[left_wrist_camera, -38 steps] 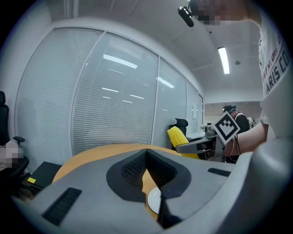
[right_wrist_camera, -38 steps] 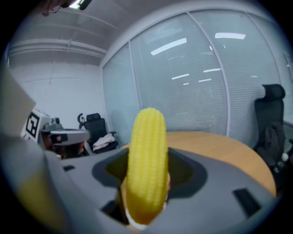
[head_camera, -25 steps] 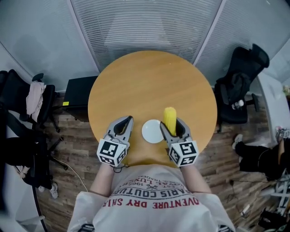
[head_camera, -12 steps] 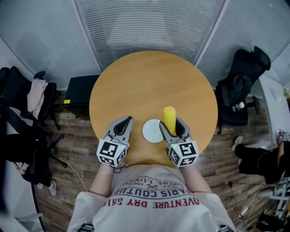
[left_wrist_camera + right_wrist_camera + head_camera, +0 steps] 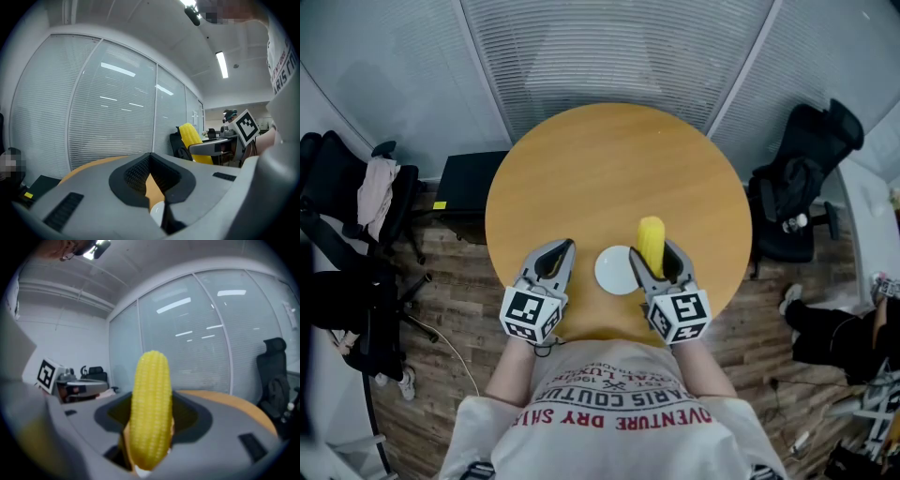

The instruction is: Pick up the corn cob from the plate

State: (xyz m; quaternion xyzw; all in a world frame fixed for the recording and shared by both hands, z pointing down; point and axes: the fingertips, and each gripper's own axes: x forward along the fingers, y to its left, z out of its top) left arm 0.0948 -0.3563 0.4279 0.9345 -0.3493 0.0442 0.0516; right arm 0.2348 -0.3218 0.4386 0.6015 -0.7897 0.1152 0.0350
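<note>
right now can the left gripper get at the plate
Probably yes: the plate lies bare just right of the left gripper, nothing between them. The right gripper holds the corn cob at the plate's far edge. The left jaws are shut and would need opening.

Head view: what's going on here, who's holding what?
A person stands at a round wooden table with a gripper in each hand. The right gripper is shut on the yellow corn cob, which sticks out forward past its jaws. The white plate lies bare on the table between the two grippers, so the cob is already off it. The left gripper has its jaws together with nothing in them, to the left of the plate.
</note>
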